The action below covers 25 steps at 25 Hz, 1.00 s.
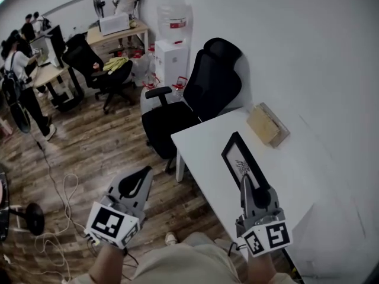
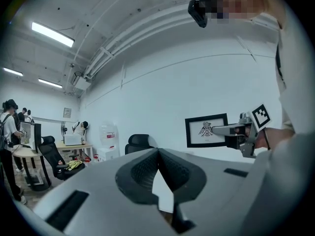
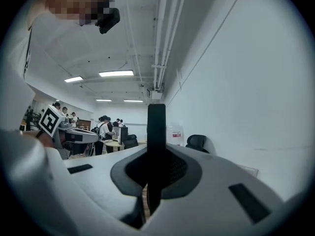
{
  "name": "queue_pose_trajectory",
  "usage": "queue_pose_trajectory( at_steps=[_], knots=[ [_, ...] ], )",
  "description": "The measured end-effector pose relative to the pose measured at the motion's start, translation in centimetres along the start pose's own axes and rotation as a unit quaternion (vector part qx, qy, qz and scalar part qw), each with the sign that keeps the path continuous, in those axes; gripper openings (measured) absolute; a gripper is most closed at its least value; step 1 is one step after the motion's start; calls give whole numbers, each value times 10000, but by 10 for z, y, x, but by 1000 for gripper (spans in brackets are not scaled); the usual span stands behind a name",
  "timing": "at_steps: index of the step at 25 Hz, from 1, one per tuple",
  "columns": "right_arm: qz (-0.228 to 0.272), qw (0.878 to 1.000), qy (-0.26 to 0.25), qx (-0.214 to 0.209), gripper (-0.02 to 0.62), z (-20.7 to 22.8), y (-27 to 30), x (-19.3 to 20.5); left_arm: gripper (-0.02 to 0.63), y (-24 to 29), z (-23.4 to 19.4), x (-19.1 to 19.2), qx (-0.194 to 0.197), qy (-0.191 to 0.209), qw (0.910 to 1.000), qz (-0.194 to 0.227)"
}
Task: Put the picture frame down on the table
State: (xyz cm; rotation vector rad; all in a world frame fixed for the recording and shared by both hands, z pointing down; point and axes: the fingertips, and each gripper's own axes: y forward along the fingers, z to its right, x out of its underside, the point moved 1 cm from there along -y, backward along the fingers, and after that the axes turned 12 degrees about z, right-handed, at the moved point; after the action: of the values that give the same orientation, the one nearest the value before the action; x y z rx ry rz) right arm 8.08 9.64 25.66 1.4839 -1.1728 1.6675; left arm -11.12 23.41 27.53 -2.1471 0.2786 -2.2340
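Observation:
A black picture frame [image 1: 238, 159] holding a white print with a bird emblem is held over the white table [image 1: 204, 152]. My right gripper [image 1: 245, 181] is shut on its near edge. In the right gripper view the frame [image 3: 156, 127] is edge-on, a dark upright bar pinched between the jaws of the right gripper [image 3: 156, 157]. The left gripper view shows the frame [image 2: 206, 131] face-on, with the right gripper [image 2: 231, 130] clamped on its side. My left gripper [image 1: 144, 173] hangs over the floor left of the table. The left gripper [image 2: 158, 154] is shut and holds nothing.
A flat wooden box [image 1: 267, 123] lies on the table by the wall. A black office chair [image 1: 201, 93] stands at the table's far corner, a water dispenser [image 1: 173, 43] behind it. Cables [image 1: 59, 194] trail on the wood floor. People work at desks [image 1: 47, 70] far left.

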Motion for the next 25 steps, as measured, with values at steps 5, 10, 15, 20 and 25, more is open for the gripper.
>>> queue_pose_trajectory(
  at_steps=[5, 10, 15, 20, 25],
  knots=[
    [-146, 9997, 9, 205, 31, 9, 13, 10, 20, 21, -16, 14, 166, -164, 9997, -63],
    [-278, 9990, 110, 331, 31, 24, 23, 27, 21, 44, -22, 31, 286, -242, 9992, -141],
    [-300, 9984, 260, 394, 31, 41, 46, 45, 21, 72, -34, 48, 389, -261, 9986, -246],
    [-368, 9970, 483, 488, 31, 69, 76, 72, 21, 111, -51, 65, 443, -287, 9977, -436],
    [-487, 9937, 794, 620, 31, 110, 117, 101, 20, 173, -67, 79, 607, -178, 9967, -511]
  ],
)
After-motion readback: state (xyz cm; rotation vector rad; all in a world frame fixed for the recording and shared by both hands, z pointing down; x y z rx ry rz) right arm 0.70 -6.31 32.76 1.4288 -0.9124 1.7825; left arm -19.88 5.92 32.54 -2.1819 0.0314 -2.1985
